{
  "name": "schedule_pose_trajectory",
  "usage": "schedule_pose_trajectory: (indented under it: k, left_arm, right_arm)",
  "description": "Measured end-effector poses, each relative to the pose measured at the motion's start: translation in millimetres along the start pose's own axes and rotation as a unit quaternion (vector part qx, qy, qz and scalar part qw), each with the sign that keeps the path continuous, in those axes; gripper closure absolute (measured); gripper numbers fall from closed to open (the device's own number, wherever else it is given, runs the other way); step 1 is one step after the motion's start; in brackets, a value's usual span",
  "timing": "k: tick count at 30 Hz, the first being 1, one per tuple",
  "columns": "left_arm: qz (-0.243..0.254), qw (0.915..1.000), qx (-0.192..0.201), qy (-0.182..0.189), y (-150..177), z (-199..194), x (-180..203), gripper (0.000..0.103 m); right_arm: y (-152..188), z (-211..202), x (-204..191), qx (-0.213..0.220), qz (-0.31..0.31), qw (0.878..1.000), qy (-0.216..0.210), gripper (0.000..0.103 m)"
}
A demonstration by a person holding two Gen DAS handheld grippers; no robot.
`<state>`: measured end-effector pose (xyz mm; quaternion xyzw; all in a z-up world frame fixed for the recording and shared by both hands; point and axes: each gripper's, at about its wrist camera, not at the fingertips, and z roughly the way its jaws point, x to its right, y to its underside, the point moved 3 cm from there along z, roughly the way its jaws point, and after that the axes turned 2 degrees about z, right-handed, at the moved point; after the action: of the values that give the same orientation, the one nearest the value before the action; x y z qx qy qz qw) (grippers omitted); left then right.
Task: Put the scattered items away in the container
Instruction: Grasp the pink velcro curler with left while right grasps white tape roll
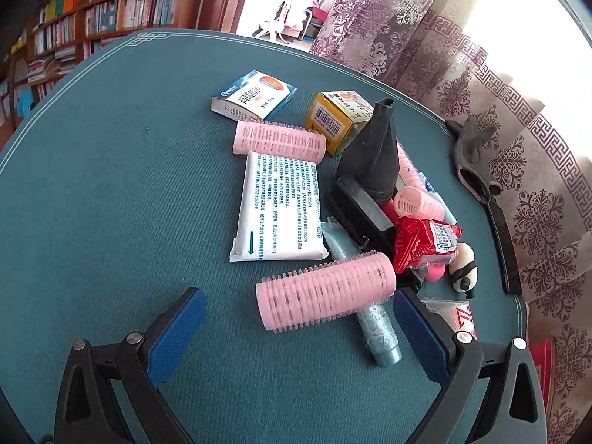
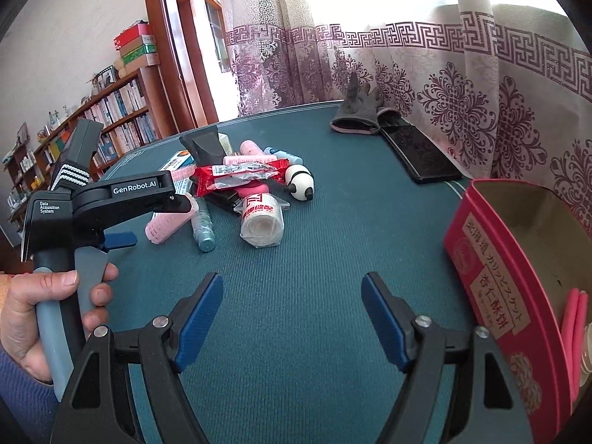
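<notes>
We see the red container (image 2: pixel 492 288) standing at the right edge of the teal table (image 2: pixel 314 259), open at the top, with pink sticks (image 2: pixel 575 329) leaning inside it against the near wall. The scattered items lie in a heap well to its left, toward the far middle of the table.

Nearest our left gripper (image 1: pixel 296 327) is a pink hair roller (image 1: pixel 325 290), lying across a pale blue tube (image 1: pixel 381 336). The roller sits just beyond the blue pads, between the lines of the two fingers but not touched by them; the jaws stand wide apart and hold nothing. Beyond the roller lies a white printed packet (image 1: pixel 279 207), then a second pink roller (image 1: pixel 279 140), a blue and white box (image 1: pixel 253 96) and a yellow box (image 1: pixel 336 116). To the right a black nozzle (image 1: pixel 373 155) stands upright on a dark brush, with a red wrapper (image 1: pixel 425 242) and a small panda figure (image 1: pixel 464 270) beside it.

Our right gripper (image 2: pixel 292 318) is also spread open and empty, over bare table, with the container just to its right. In its view a hand (image 2: pixel 44 318) holds the left gripper's handle at the left, and a wrapped white roll (image 2: pixel 262 222) lies at the near side of the heap. A grey glove (image 2: pixel 357 114) and a black flat case (image 2: pixel 418 155) lie at the far edge by the curtain (image 2: pixel 444 74).
</notes>
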<state>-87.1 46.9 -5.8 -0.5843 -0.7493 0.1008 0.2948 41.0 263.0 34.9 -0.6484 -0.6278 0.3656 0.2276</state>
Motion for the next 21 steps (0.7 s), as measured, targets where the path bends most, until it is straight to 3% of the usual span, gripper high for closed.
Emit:
schedule_pose_trajectory:
  k: [9, 11, 12, 13, 18, 21]
  left_arm:
    - [0.006, 0.9996, 0.027, -0.002, -5.1, 1.7, 5.2, 0.001]
    - [0.03, 0.999, 0.033, -0.002, -3.8, -0.5, 9.7, 0.01]
    - [0.042, 0.9986, 0.03, 0.005, -2.9, -0.4, 13.5, 0.025]
    - [0.052, 0.9983, 0.026, 0.011, -1.2, -0.6, 16.7, 0.029]
    - [0.085, 0.9958, 0.034, 0.007, 5.7, -11.3, 21.7, 0.03]
    - [0.103, 0.9943, 0.028, 0.007, 10.4, -14.8, 22.6, 0.066]
  right_arm:
    - [-8.7, 15.6, -1.2, -0.007, 0.003, 1.0, -0.006, 0.023]
    - [-9.7, 19.0, -3.3, -0.009, 0.001, 1.0, -0.008, 0.023]
    - [-9.9, 20.2, -4.5, -0.01, -0.001, 1.0, -0.009, 0.023]
    - [-10.3, 21.5, -5.8, -0.011, -0.003, 1.0, -0.01, 0.023]
    - [-13.6, 25.4, -7.8, -0.013, -0.004, 1.0, -0.01, 0.023]
    - [-16.6, 29.0, -5.9, -0.014, 0.001, 1.0, -0.01, 0.023]
